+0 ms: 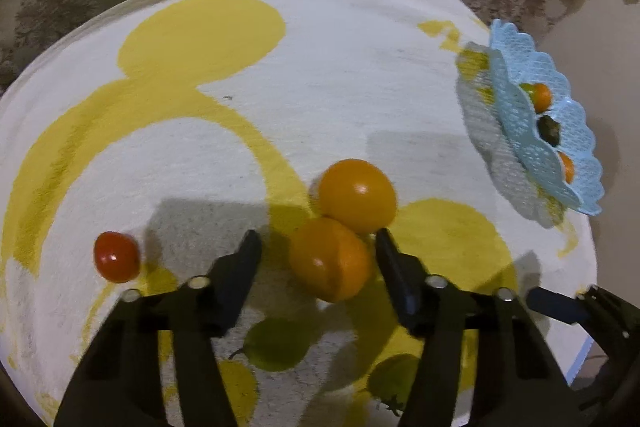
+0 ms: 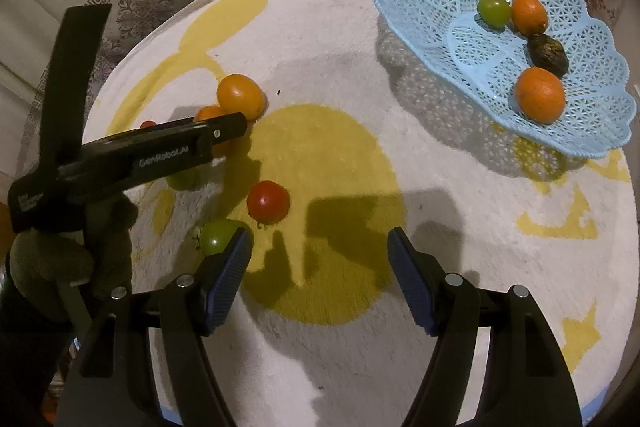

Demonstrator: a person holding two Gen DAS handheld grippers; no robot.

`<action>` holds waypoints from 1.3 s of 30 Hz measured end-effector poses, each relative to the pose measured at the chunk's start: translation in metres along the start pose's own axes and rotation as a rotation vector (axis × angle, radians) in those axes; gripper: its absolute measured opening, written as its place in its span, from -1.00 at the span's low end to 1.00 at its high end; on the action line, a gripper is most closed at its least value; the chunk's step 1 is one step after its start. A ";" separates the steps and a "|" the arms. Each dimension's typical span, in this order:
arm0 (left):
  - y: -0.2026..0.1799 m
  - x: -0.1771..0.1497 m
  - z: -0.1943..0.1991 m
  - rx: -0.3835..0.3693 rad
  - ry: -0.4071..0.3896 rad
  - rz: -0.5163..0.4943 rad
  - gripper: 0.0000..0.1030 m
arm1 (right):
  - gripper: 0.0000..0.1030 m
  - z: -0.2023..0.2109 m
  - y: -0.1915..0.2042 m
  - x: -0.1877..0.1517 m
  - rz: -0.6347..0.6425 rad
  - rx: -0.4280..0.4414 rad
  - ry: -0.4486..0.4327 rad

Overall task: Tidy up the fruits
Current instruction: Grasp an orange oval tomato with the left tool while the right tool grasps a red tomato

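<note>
Two orange fruits lie touching on the white and yellow cloth (image 1: 360, 75). The nearer orange fruit (image 1: 330, 259) sits between the fingers of my left gripper (image 1: 316, 241), which is open, with a gap showing at the left pad. The farther orange fruit (image 1: 357, 195) lies just beyond the fingertips. In the right wrist view the left gripper (image 2: 234, 126) hides part of the nearer orange fruit (image 2: 208, 114). My right gripper (image 2: 319, 239) hangs open and empty over a yellow patch, with a green tomato (image 2: 216, 237) beside its left finger and a red tomato (image 2: 268, 202) just ahead.
A light blue lattice basket (image 2: 400, 7) at the table's right holds two orange fruits, a green tomato (image 2: 494, 11) and a dark fruit (image 2: 548, 55). A small red tomato (image 1: 117, 257) and two green tomatoes (image 1: 276, 345) lie near the left gripper. Patterned carpet surrounds the round table.
</note>
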State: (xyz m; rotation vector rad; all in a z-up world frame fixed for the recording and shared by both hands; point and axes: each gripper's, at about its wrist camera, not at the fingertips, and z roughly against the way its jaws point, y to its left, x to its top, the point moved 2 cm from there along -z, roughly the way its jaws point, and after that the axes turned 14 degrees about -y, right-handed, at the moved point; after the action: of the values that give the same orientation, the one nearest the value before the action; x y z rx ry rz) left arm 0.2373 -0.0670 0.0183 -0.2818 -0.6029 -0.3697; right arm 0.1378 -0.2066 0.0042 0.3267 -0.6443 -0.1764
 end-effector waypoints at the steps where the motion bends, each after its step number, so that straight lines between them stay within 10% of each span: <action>1: 0.000 -0.001 0.001 -0.014 0.002 0.004 -0.13 | 0.40 -0.003 0.002 0.002 -0.001 0.004 0.002; 12: 0.026 -0.005 0.026 -0.014 -0.016 0.068 -0.23 | 0.40 -0.027 0.024 0.010 -0.008 0.057 0.040; 29: 0.046 -0.003 0.053 0.046 -0.057 0.128 -0.23 | -0.39 -0.047 0.039 0.009 0.081 -0.046 0.051; 39: 0.047 -0.010 0.069 0.081 -0.071 0.154 -0.23 | -0.47 -0.022 0.030 0.011 0.071 -0.028 0.012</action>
State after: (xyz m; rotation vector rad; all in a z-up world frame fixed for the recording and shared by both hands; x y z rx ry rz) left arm 0.2151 0.0021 0.0597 -0.2628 -0.6594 -0.1875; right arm 0.1619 -0.1759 0.0050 0.2774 -0.6399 -0.1151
